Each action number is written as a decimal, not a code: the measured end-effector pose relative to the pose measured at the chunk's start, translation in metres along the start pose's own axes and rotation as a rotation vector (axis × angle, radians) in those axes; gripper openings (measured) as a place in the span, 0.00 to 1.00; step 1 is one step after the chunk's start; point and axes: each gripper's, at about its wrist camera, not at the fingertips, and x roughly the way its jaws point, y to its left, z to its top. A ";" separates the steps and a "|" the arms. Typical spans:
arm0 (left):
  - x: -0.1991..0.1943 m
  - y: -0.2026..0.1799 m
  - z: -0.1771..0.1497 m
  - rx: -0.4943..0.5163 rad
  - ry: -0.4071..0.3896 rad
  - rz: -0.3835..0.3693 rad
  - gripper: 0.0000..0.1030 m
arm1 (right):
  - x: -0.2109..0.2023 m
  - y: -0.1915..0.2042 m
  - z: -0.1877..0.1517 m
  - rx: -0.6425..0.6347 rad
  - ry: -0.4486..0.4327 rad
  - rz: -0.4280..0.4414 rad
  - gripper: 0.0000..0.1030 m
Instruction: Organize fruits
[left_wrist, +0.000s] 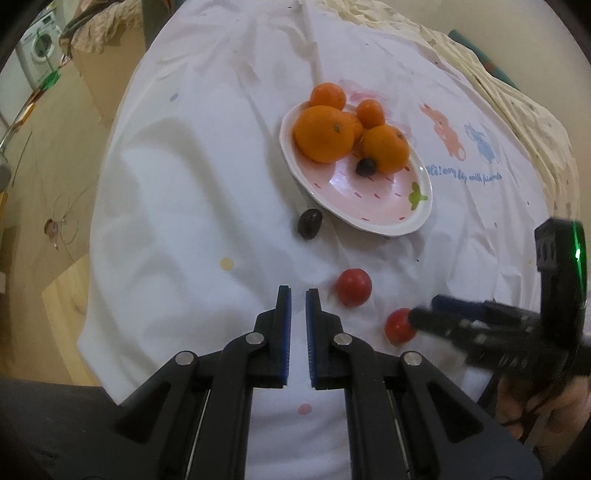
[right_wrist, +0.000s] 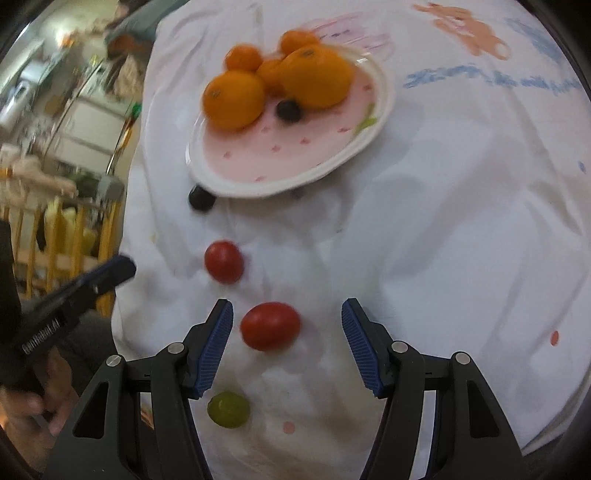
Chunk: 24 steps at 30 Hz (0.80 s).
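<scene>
My right gripper (right_wrist: 287, 343) gaped wide around a red tomato (right_wrist: 270, 325) — untouched; my left gripper (left_wrist: 298, 295) stood nearly closed — empty.

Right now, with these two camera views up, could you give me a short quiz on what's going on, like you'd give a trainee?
1. True or false: the near tomato lies between the open fingers of the right gripper.
2. Which fruit lies on the cloth right by the plate rim? A) dark grape B) green grape C) orange
3. Fill in: besides the oranges, the plate holds one small ____ fruit.

Key: 1 true. 2 A. 3 dark.
</scene>
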 end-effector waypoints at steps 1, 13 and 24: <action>0.001 0.001 0.000 -0.004 0.002 -0.002 0.05 | 0.005 0.005 -0.001 -0.025 0.013 -0.012 0.63; 0.019 -0.008 0.020 0.062 0.046 0.039 0.06 | -0.003 0.015 0.004 -0.093 -0.044 -0.059 0.40; 0.063 -0.030 0.053 0.196 0.082 0.088 0.28 | -0.025 -0.013 0.004 0.025 -0.092 -0.001 0.40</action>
